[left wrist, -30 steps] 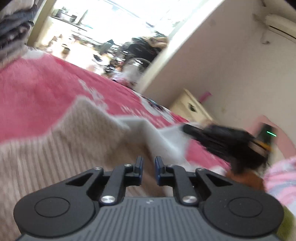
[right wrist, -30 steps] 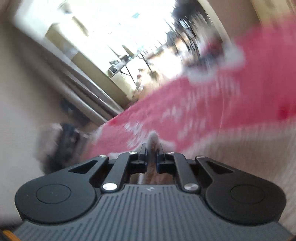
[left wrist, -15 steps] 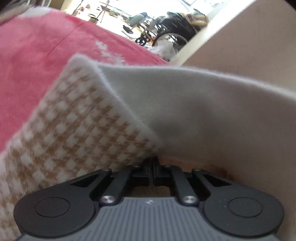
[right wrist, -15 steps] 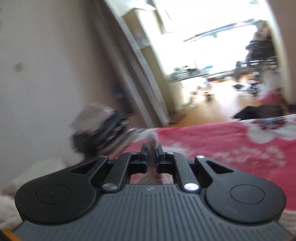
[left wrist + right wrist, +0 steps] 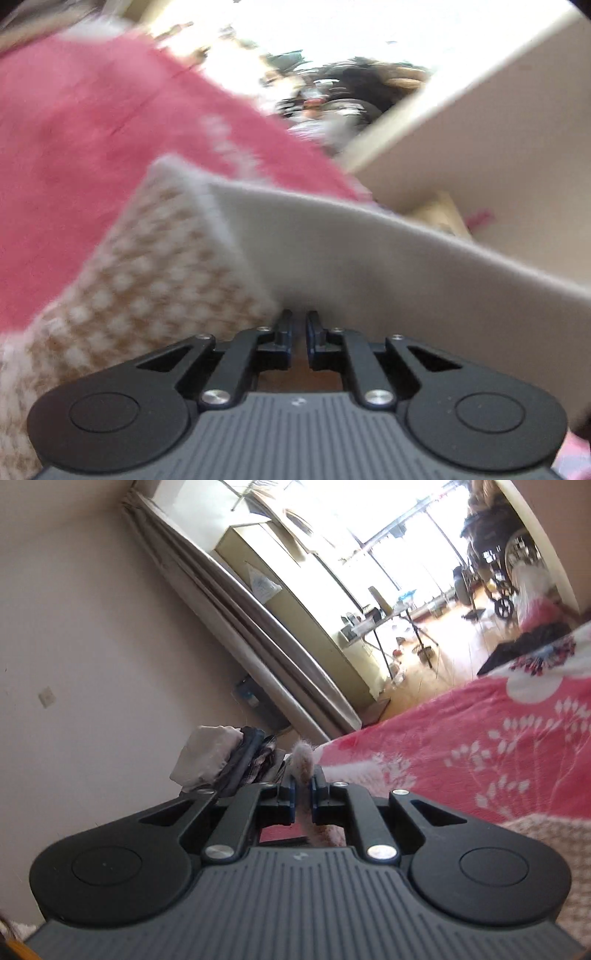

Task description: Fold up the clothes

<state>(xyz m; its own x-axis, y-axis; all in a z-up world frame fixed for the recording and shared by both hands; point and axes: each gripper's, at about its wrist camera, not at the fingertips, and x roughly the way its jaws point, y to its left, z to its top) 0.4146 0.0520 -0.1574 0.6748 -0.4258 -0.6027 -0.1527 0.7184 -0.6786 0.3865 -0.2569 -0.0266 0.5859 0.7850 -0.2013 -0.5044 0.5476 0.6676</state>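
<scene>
— How far along is the folding?

— Early, I'd judge. The sweater [image 5: 155,280] is half lifted off the bed [image 5: 461,734], one pale flap raised, no neat fold visible yet.

— And the grips?

— The right hand-held gripper [image 5: 303,794] is pinched tight on a fuzzy edge of it. The left hand-held gripper [image 5: 299,325] is nearly closed at the fabric's fold, seemingly pinching it.

— Anything finished?

— A stack of clothes [image 5: 225,760] sits at the bed's far end.

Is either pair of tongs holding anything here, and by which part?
Both are shut on the fuzzy garment: right tongs pinch a fluffy edge, left tongs grip where the checked side meets the plain lining.
</scene>
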